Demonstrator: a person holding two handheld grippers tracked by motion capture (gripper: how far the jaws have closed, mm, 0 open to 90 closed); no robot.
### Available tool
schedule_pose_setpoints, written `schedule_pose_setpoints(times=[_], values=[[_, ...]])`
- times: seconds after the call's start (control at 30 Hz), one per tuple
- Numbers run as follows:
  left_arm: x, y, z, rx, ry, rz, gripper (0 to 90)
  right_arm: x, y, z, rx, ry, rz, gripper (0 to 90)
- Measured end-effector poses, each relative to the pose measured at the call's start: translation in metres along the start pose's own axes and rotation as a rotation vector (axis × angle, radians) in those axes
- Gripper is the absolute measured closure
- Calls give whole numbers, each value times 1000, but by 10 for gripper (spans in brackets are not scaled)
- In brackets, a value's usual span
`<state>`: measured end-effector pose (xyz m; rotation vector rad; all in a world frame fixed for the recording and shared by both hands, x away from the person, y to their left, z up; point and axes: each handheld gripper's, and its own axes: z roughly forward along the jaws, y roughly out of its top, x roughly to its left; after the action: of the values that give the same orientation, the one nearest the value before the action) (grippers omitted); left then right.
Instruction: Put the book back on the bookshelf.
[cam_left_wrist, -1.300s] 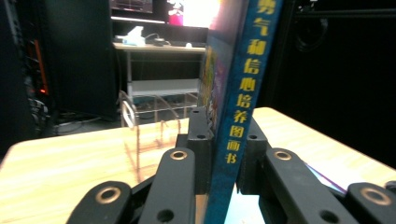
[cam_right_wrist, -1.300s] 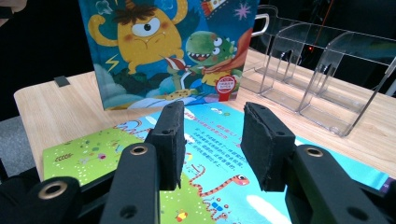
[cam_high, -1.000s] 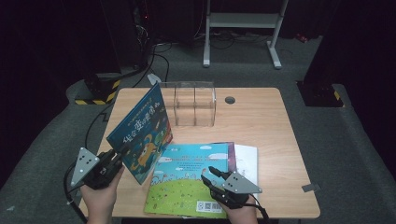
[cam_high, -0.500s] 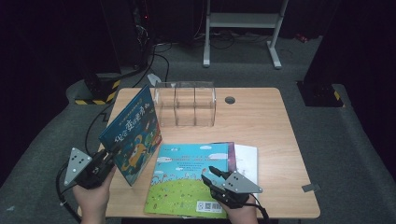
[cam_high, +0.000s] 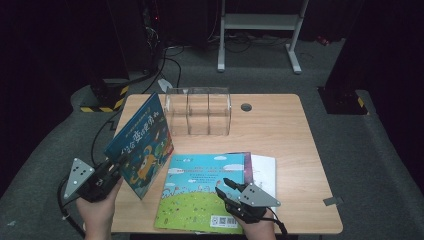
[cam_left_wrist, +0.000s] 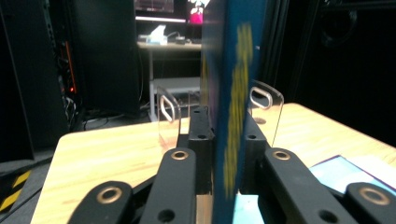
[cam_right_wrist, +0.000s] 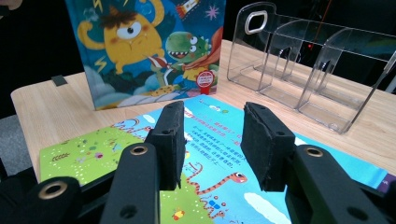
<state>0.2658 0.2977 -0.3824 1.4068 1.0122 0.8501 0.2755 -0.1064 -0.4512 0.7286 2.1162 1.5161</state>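
A blue picture book with a yellow monster on its cover stands tilted over the table's left edge. My left gripper is shut on its lower edge. In the left gripper view the book shows edge-on between the pads; the jaws have just eased open slightly with the book still pinched. A second book with a green and sky-blue cover lies flat at the front. My right gripper hovers open just above it, with nothing between its pads.
A clear plastic divider rack with three slots stands at the back middle of the wooden table. A white-paged book pokes out from under the flat one. A cable hole sits behind the rack.
The left gripper has shifted slightly left with the monster book, which now leans a little further over the table's left edge. The right gripper has not moved.
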Motion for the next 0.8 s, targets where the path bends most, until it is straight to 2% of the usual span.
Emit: schedule_pose_setpoints(times=[0.2, 0.43, 0.6, 0.8], values=[[-1, 2, 2, -9, -15, -7, 769, 0, 0, -2, 1, 1, 2, 590], [-2, 2, 11, -3, -24, -3, 756, -2, -2, -8, 1, -22, 6, 589], [-3, 3, 17, -1, -18, 13, 761, -4, -5, -13, 7, -42, 15, 588], [-4, 5, 22, -3, -9, 14, 765, -5, -8, -19, 15, -60, 25, 586]])
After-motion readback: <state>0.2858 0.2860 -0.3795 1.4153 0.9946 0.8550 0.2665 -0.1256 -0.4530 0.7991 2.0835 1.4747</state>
